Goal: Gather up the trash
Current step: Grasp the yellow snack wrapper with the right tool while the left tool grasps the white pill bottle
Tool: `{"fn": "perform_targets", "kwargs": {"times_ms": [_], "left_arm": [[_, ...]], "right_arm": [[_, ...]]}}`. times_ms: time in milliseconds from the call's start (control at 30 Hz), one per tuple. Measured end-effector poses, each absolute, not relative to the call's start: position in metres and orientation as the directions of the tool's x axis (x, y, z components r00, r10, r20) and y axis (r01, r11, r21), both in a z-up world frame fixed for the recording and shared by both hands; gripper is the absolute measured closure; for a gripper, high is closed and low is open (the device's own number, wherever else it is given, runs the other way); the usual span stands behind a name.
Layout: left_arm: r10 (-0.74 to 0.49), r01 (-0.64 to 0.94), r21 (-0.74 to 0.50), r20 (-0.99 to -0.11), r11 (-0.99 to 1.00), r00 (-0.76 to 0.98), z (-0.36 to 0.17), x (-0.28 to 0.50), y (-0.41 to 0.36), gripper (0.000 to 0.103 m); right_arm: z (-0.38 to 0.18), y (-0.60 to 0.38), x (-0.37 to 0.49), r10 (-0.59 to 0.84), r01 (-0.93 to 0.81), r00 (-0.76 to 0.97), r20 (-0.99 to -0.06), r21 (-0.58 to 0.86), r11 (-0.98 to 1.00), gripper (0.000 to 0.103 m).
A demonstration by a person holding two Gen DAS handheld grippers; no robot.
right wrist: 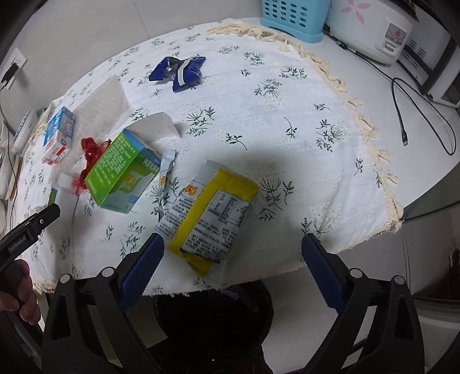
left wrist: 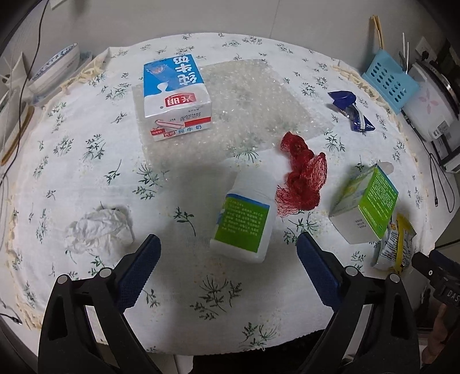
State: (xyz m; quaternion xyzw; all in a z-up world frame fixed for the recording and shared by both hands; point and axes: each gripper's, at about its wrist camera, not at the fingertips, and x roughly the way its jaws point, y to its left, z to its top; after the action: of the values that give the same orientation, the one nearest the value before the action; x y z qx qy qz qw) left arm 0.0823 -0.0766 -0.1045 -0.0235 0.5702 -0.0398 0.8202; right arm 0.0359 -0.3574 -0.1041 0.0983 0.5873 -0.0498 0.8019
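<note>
- The left tongs hang over the near edge of the worktop, pads spread wide with nothing gripped; the base of the white bottle lies between their tips without touching either pad.
- That white bottle, with its green label, lies on its side a little in from the near edge.
- A crumpled white tissue sits on the floral cloth just left of the left tongs.
- Red mesh netting is bunched up right beside the bottle, toward the middle of the worktop.
- A blue and white milk carton stands on a sheet of bubble wrap toward the far edge.
- A green box, one flap open, lies tilted near the right part of the near edge.
- A yellow wrapper lies flat at the near edge, next to the green box.
- The right tongs hover above that yellow wrapper, spread wide and gripping nothing; the left pad is just at the wrapper's corner, though I cannot tell whether it touches.
- A dark blue wrapper lies crumpled toward the far right corner, well apart from the rest.
- Beyond the cloth's fringed right edge stand a light blue basket and a white rice cooker.
- A black bin sits below the near edge, under the right tongs.
</note>
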Motion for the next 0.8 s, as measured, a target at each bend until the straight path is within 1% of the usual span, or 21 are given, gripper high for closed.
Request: {"fn": "perform_targets", "kwargs": {"times_ms": [133, 300, 333, 467, 500, 567, 633, 667, 700, 767, 800], "left_arm": [[-0.102, 0.058, -0.088, -0.938, 0.994, 0.333, -0.11, 0.094, -0.078, 0.016], [-0.111, 0.09, -0.087, -0.942, 0.992, 0.316, -0.115, 0.103, -0.084, 0.025], [-0.111, 0.095, -0.085, -0.944, 0.992, 0.312, -0.116, 0.104, -0.085, 0.026], [-0.114, 0.112, -0.084, -0.948, 0.99, 0.296, -0.121, 0.107, -0.088, 0.038], [-0.112, 0.116, -0.081, -0.95, 0.99, 0.292, -0.122, 0.107, -0.089, 0.042], [-0.108, 0.122, -0.076, -0.953, 0.99, 0.283, -0.124, 0.108, -0.089, 0.045], [-0.107, 0.123, -0.075, -0.955, 0.99, 0.275, -0.125, 0.109, -0.089, 0.052], [-0.114, 0.124, -0.083, -0.956, 0.989, 0.27, -0.126, 0.109, -0.089, 0.057], [-0.118, 0.125, -0.088, -0.957, 0.988, 0.266, -0.126, 0.109, -0.089, 0.059], [-0.109, 0.126, -0.077, -0.956, 0.989, 0.271, -0.126, 0.109, -0.09, 0.059], [-0.109, 0.126, -0.077, -0.956, 0.989, 0.272, -0.125, 0.109, -0.09, 0.06]], "right_arm": [[-0.114, -0.357, 0.048, 0.057, 0.245, 0.265, -0.963, 0.124, 0.962, 0.011], [-0.119, -0.354, 0.06, 0.063, 0.279, 0.238, -0.969, 0.13, 0.951, 0.017], [-0.119, -0.353, 0.061, 0.062, 0.28, 0.234, -0.97, 0.128, 0.951, 0.019], [-0.125, -0.348, 0.069, 0.062, 0.286, 0.207, -0.976, 0.121, 0.951, 0.027], [-0.126, -0.346, 0.07, 0.063, 0.288, 0.2, -0.978, 0.12, 0.95, 0.03], [-0.129, -0.344, 0.072, 0.057, 0.291, 0.187, -0.981, 0.11, 0.95, 0.037], [-0.132, -0.343, 0.075, 0.057, 0.296, 0.171, -0.984, 0.107, 0.949, 0.041], [-0.133, -0.343, 0.075, 0.057, 0.303, 0.163, -0.985, 0.105, 0.947, 0.044], [-0.135, -0.344, 0.076, 0.058, 0.31, 0.151, -0.987, 0.103, 0.945, 0.046], [-0.138, -0.345, 0.078, 0.063, 0.32, 0.136, -0.989, 0.104, 0.942, 0.051], [-0.14, -0.346, 0.078, 0.064, 0.326, 0.128, -0.99, 0.103, 0.94, 0.053]]}}
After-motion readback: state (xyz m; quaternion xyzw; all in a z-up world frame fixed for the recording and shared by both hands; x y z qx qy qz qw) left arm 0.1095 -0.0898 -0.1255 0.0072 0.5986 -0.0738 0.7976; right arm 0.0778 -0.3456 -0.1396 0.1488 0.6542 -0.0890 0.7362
